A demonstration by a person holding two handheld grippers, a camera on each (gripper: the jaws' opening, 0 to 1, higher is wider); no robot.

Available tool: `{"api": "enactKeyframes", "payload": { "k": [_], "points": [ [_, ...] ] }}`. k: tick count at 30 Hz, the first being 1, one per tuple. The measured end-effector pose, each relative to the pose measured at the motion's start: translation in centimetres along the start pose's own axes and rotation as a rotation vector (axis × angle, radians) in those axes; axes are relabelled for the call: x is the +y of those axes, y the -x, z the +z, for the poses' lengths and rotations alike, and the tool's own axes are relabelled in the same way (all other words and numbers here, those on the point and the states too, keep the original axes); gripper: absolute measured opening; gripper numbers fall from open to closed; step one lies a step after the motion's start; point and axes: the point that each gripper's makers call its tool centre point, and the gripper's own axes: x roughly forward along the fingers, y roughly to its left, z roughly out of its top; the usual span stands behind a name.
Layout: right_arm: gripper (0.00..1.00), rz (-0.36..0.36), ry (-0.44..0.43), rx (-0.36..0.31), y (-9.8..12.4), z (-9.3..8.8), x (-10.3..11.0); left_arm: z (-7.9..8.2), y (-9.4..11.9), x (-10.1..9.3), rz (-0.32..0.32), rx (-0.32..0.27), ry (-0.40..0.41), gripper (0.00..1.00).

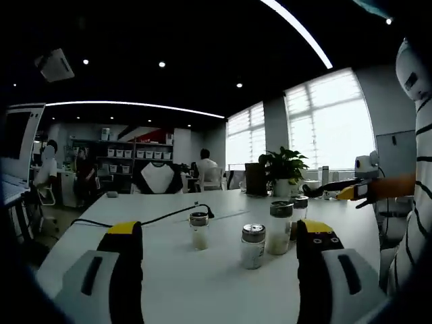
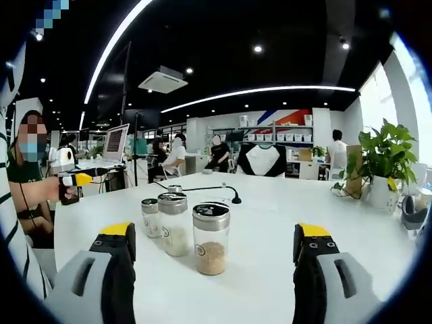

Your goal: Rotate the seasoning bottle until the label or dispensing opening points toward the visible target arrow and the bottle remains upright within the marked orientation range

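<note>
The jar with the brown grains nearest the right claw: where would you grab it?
Grip the seasoning jar around its clear glass body, below the metal lid, coming straight on from the right claw's open side. It stands upright, and the other bottles crowd its left.

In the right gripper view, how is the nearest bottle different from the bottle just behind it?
The nearest bottle holds brownish grains filling roughly its lower part; the bottle behind it holds pale, whitish contents. The nearest bottle stands closer to the right gripper and looks larger; the bottle behind it sits further left. Both stand upright on the white table and have dark metal-look caps.
</note>
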Motion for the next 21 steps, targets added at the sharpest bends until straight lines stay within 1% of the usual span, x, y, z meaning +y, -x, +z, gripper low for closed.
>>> {"api": "enactKeyframes", "payload": {
  "k": [2, 3, 4, 5, 7, 9, 14, 16, 17, 19, 21],
  "points": [
    [1.0, -0.001, 0.008, -0.012, -0.1, 0.1, 0.0, -0.1, 0.7, 0.3, 0.018, 0.014, -0.022, 1.0],
    [1.0, 0.01, 0.017, -0.016, -0.2, 0.2, 0.3, -0.1, 0.9, 0.3, 0.02, 0.022, -0.032, 1.0],
    [1.0, 0.01, 0.028, -0.026, -0.2, 0.4, 0.4, -0.1, 1.0, 0.3, 0.018, 0.025, -0.031, 1.0],
    [1.0, 0.006, 0.061, -0.043, -0.3, 0.6, 0.5, -0.1, 1.3, 0.3, 0.017, 0.024, -0.03, 1.0],
    [1.0, 0.005, 0.061, -0.046, -0.4, 0.6, 0.7, 0.0, 1.5, 0.3, 0.017, 0.027, -0.032, 1.0],
    [1.0, 0.007, 0.054, -0.053, -0.5, 0.6, 0.7, -0.1, 1.7, 0.4, 0.029, 0.033, -0.049, 1.0],
    [1.0, -0.001, 0.032, -0.034, -0.6, 0.1, 0.4, 0.0, 1.5, 0.1, 0.029, 0.028, -0.054, 1.0],
    [1.0, -0.008, 0.027, -0.027, -0.6, 0.0, 0.2, -0.2, 1.3, 0.0, 0.028, 0.039, -0.059, 1.0],
    [1.0, -0.013, 0.027, -0.029, -0.6, 0.0, 0.1, -0.4, 1.1, 0.0, 0.029, 0.053, -0.06, 1.0],
    [1.0, -0.02, 0.01, -0.022, -0.5, -0.3, -0.1, -0.5, 1.2, -0.1, 0.028, 0.057, -0.058, 1.0],
    [1.0, -0.031, -0.016, -0.036, -0.4, -0.5, -0.4, -0.4, 1.2, 0.0, 0.031, 0.052, -0.052, 1.0]
  ]
}}
